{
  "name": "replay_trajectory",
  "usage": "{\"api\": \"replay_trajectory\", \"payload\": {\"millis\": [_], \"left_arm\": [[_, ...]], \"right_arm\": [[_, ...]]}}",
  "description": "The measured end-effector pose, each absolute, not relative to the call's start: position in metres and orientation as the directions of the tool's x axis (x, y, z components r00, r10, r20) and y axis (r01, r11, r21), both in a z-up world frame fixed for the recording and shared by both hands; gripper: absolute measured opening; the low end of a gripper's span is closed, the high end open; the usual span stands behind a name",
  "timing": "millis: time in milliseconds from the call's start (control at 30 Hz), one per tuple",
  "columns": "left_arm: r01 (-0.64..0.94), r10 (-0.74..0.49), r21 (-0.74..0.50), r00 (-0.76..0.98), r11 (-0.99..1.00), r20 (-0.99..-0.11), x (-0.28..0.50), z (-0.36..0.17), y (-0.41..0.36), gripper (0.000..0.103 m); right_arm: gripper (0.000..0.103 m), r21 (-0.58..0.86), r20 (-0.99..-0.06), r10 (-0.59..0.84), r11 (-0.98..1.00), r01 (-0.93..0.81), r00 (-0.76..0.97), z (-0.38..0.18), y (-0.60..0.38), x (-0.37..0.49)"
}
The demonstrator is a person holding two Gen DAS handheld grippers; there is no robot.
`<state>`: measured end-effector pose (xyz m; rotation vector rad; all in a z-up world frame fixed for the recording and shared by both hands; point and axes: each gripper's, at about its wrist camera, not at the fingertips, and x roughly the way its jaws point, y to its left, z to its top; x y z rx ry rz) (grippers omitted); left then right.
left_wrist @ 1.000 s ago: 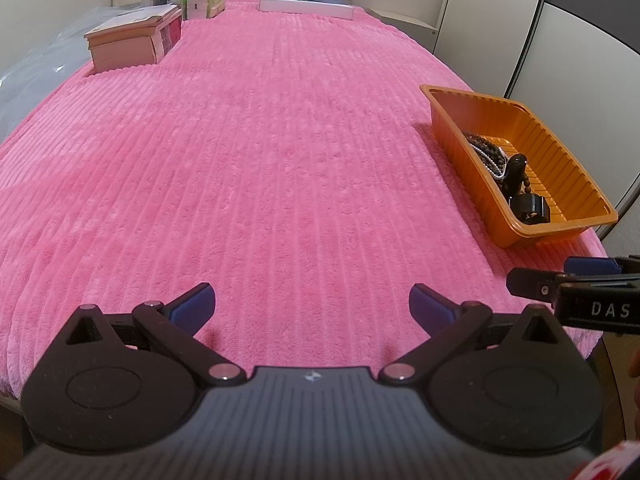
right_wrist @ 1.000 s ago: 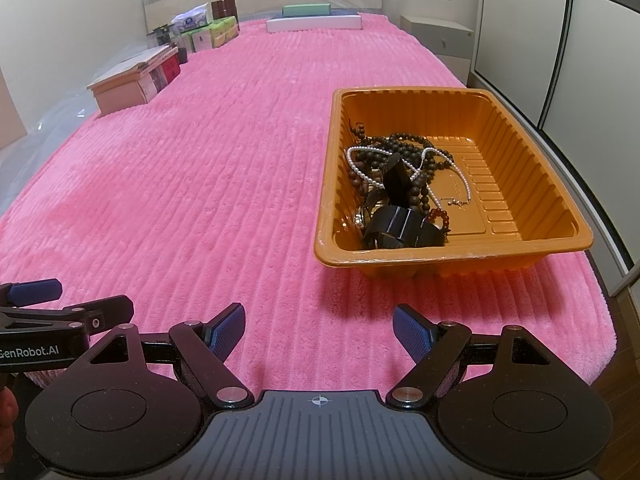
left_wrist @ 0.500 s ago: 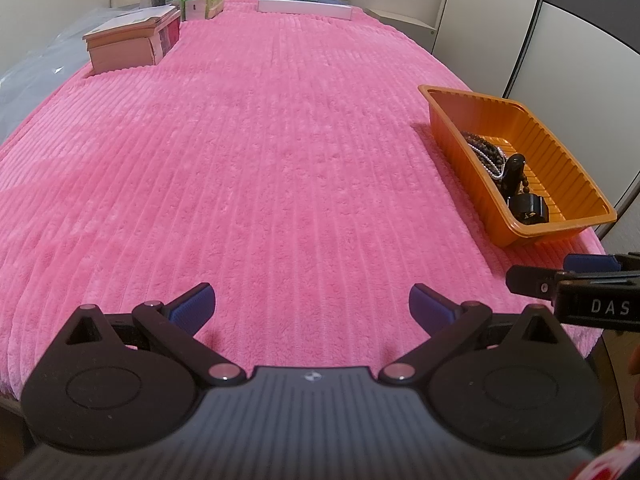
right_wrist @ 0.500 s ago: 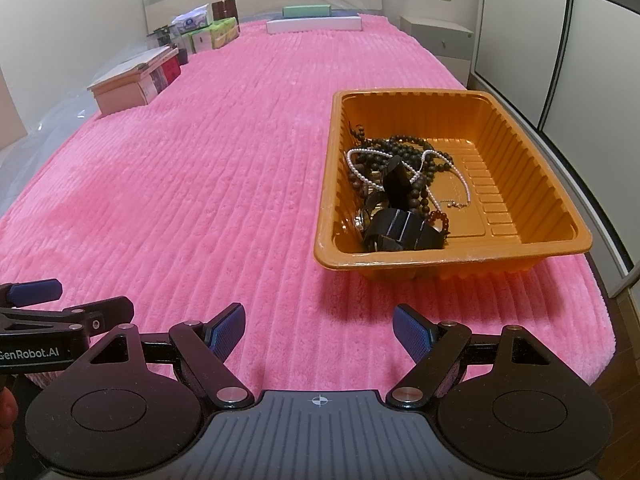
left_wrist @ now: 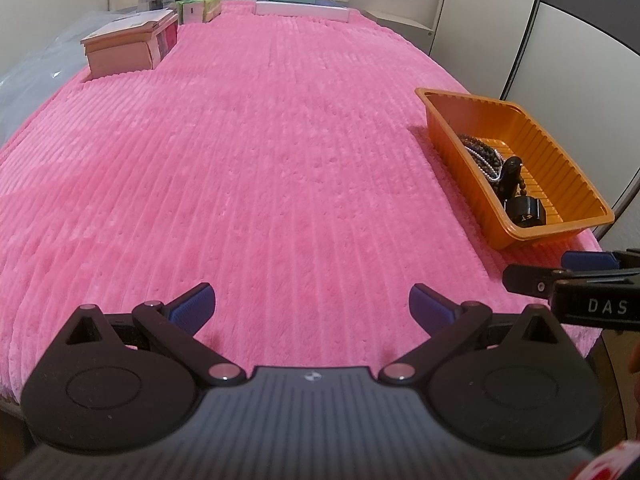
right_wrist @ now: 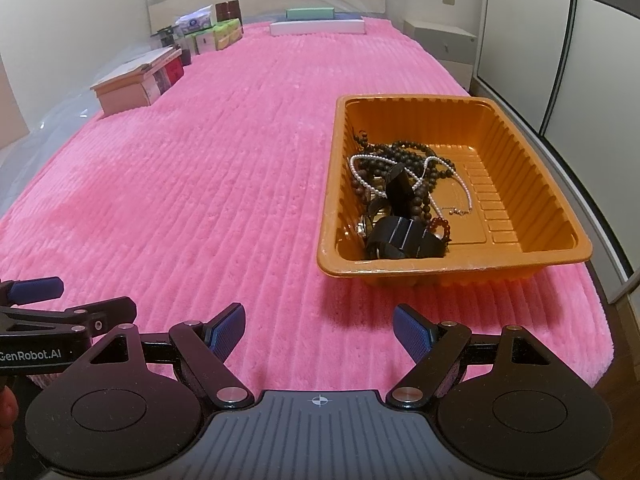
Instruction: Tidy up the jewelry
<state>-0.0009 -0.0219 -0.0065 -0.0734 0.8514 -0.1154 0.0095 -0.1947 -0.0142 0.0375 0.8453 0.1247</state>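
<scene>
A pink ribbed blanket (left_wrist: 280, 152) is seen in both views, with an orange tray (right_wrist: 540, 208) set on it near the right edge. The jewelry (right_wrist: 404, 200) lies heaped in the tray's near left part.

Only in the right wrist view is the heap laid open: dark bead strands, a white pearl strand (right_wrist: 360, 168), a thin chain (right_wrist: 460, 204) and a black band (right_wrist: 404, 238) are made out, tangled together. In the left wrist view the tray (left_wrist: 552, 152) is seen side-on, and most of the heap is hidden by its near wall; just a few beads and black pieces (left_wrist: 516, 196) show.

The left gripper (left_wrist: 312, 306) is held wide open over bare blanket, with nothing between its blue pads. The right gripper (right_wrist: 319, 328) is likewise spread wide and empty, short of the tray.

Each gripper is caught at the edge of the other's view. A pink box (left_wrist: 132, 48) and smaller boxes (left_wrist: 196, 0) stand far off along the left edge, in both views.
</scene>
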Motion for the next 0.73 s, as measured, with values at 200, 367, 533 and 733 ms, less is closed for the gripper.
{"api": "replay_trajectory", "payload": {"millis": [200,367,533,733], "left_arm": [[0.073,-0.131,-0.111,0.653,0.991,-0.746,-0.0001,-0.0058,-0.0227,0.103],[0.073,-0.132,-0.111,0.653,0.991,-0.746,-0.0005,-0.0061,-0.0232,0.103],[0.077,-0.136,-0.113,0.654,0.991,-0.744,-0.0001,-0.0058,-0.0231,0.103],[0.077,-0.138,-0.117,0.671,0.99,-0.729,-0.0021,-0.0064,-0.02,0.103]], "right_arm": [[0.081,0.082,-0.745,0.125,0.992,-0.096,0.655,-0.0141,-0.1945,0.0097],[0.081,0.082,-0.745,0.125,0.992,-0.096,0.655,-0.0141,-0.1947,0.0101],[0.081,0.082,-0.746,0.125,0.992,-0.095,0.654,-0.0166,-0.1944,0.0089],[0.081,0.086,-0.745,0.13,0.991,-0.098,0.654,-0.0198,-0.1941,0.0073]]}}
